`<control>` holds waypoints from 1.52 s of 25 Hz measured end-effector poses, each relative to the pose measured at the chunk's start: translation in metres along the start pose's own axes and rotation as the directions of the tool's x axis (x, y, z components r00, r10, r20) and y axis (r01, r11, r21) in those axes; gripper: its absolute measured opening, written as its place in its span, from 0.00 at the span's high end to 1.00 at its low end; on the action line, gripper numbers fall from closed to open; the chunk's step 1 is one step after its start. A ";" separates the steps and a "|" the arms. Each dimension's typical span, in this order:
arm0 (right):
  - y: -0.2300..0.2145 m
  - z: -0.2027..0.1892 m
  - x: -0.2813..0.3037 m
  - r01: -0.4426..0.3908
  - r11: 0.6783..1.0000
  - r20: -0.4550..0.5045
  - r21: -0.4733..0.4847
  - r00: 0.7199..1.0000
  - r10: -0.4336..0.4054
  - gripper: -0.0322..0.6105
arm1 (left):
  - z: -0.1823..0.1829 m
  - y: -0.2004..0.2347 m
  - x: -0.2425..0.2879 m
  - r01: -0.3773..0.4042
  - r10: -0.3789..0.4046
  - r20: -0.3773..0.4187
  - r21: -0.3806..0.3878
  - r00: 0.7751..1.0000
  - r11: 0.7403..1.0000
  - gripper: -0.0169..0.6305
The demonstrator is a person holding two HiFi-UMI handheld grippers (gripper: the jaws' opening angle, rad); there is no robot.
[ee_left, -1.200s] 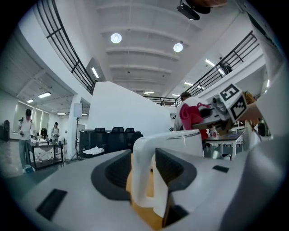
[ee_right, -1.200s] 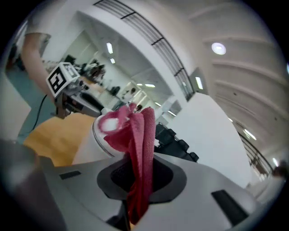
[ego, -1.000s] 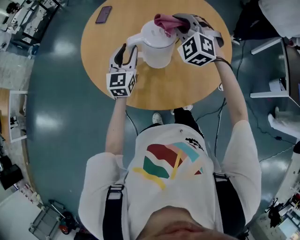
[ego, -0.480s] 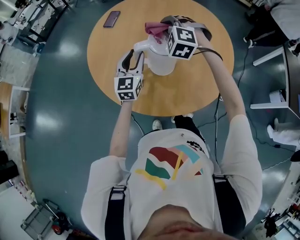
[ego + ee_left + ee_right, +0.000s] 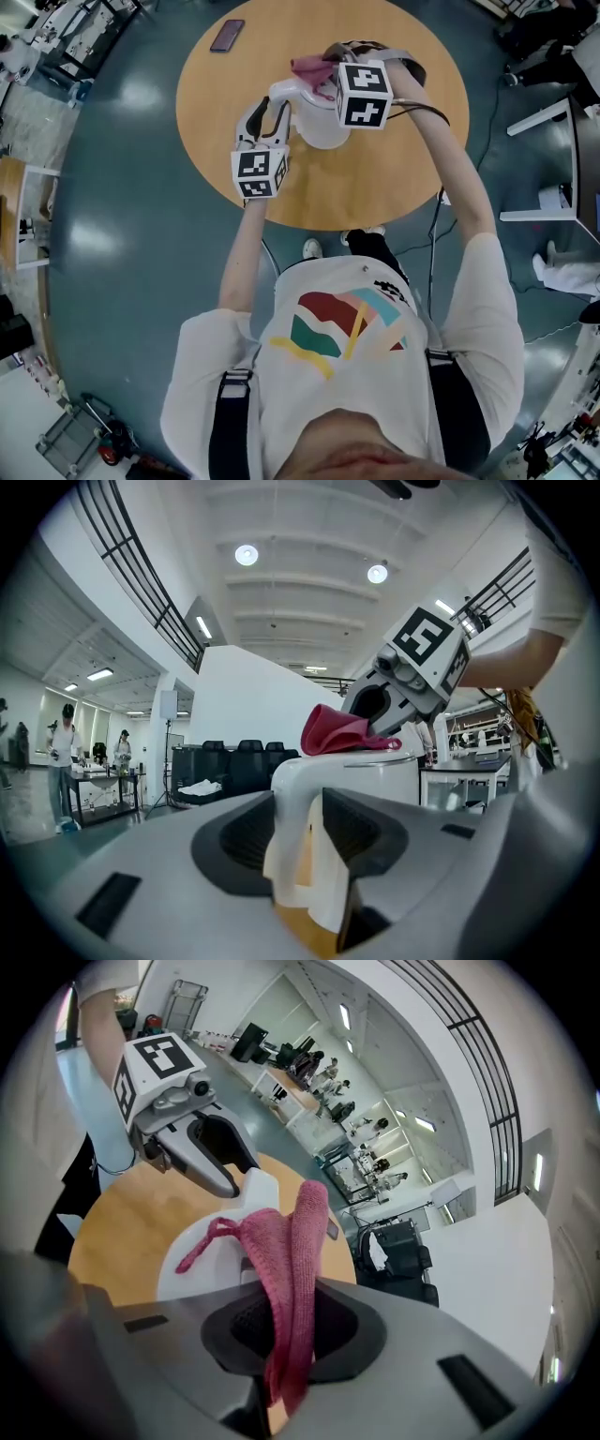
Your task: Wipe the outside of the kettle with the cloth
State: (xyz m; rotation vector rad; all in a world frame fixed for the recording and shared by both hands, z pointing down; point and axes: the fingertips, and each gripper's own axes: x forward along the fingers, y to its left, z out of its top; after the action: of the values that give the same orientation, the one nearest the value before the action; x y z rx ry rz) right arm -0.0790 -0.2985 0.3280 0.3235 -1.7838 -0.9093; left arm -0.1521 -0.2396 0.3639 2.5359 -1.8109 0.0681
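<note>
Bare tabletop (image 5: 394, 178) lies right of the kettle (image 5: 317, 131) (a phone (image 5: 228, 36) sits far-left).

We stood over a round wooden table (image 5: 356, 187) at twelve o'clock; glossy teal floor (image 5: 122, 244) surrounded it.

Smooth white plastic-looking kettle (image 5: 317, 129), pink knitted cloth (image 5: 312, 67), matt wood-toned table (image 5: 394, 178), glossy teal floor (image 5: 131, 244)

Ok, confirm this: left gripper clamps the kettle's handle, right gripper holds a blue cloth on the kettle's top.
Wrong colour: the cloth is pink, not blue, as the right gripper view shows. The left gripper does clamp the kettle's handle; the right gripper holds the cloth on top.
</note>
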 end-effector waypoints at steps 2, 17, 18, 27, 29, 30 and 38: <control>0.005 0.005 -0.007 -0.010 1.000 -0.003 -0.015 1.000 0.010 0.89 | 0.002 -0.001 -0.004 0.004 -0.004 0.002 0.005 1.000 1.000 0.67; 0.069 0.026 -0.063 -0.026 1.000 0.007 -0.015 1.000 0.026 0.89 | 0.001 -0.022 -0.051 0.033 -0.033 0.015 0.027 0.999 0.999 0.67; 0.072 0.026 -0.067 -0.025 1.000 0.007 -0.012 1.000 0.025 0.89 | 0.004 -0.024 -0.053 0.037 -0.038 0.021 0.031 0.999 0.999 0.67; 0.078 0.029 -0.086 0.005 1.000 -0.001 0.019 1.000 -0.005 0.89 | 0.027 -0.025 -0.066 0.045 -0.048 0.077 0.043 0.996 0.998 0.67; 0.063 0.034 -0.086 0.045 0.999 0.009 0.026 0.999 -0.045 0.89 | 0.028 -0.024 -0.068 0.043 -0.047 0.080 0.042 0.996 0.998 0.67; 0.055 0.038 -0.085 0.063 0.998 0.017 0.029 0.998 -0.064 0.89 | 0.027 -0.023 -0.069 0.041 -0.044 0.080 0.039 0.996 0.998 0.67; 0.006 0.059 -0.034 0.075 0.997 0.050 -0.010 0.996 -0.074 0.89 | 0.015 -0.021 -0.068 -0.034 0.035 0.071 -0.016 0.997 0.999 0.67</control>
State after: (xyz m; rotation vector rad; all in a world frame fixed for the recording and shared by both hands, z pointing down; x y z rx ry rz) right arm -0.1165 -0.2490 0.3004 0.3645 -1.8218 -0.9875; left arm -0.1543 -0.1695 0.3460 2.5288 -1.8730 -0.0345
